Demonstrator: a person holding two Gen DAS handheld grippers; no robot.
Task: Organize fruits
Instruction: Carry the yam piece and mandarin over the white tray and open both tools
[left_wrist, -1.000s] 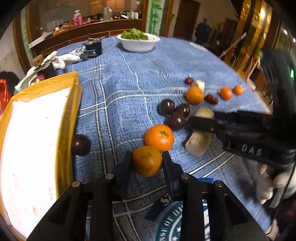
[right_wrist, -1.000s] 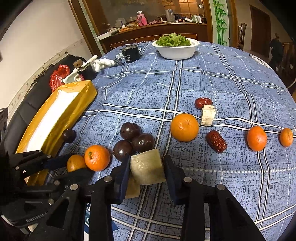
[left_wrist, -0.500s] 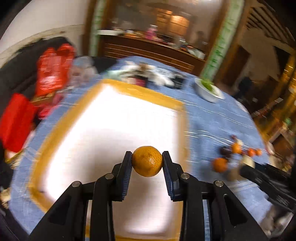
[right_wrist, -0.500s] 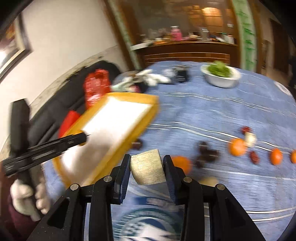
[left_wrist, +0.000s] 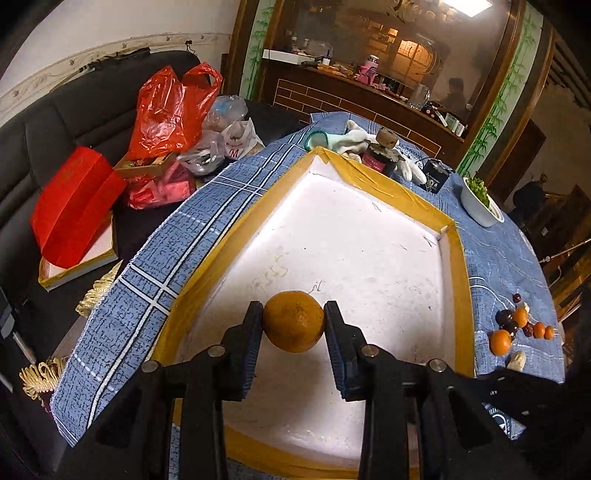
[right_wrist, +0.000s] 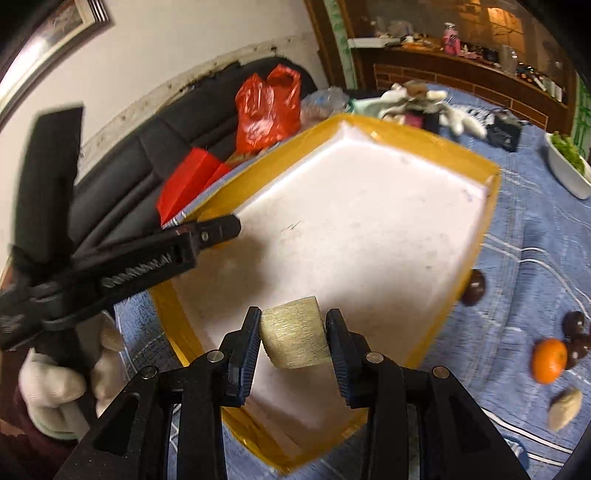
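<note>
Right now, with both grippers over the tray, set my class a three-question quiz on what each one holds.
1. True or false: the left gripper is shut on an orange.
2. What does the right gripper hold over the yellow-edged tray?
A. a dark plum
B. a pale fibrous chunk
C. nothing
3. Fill in: the white floor of the tray has ____ fruit lying on it.

Key: 1 true; 2 B; 3 no
</note>
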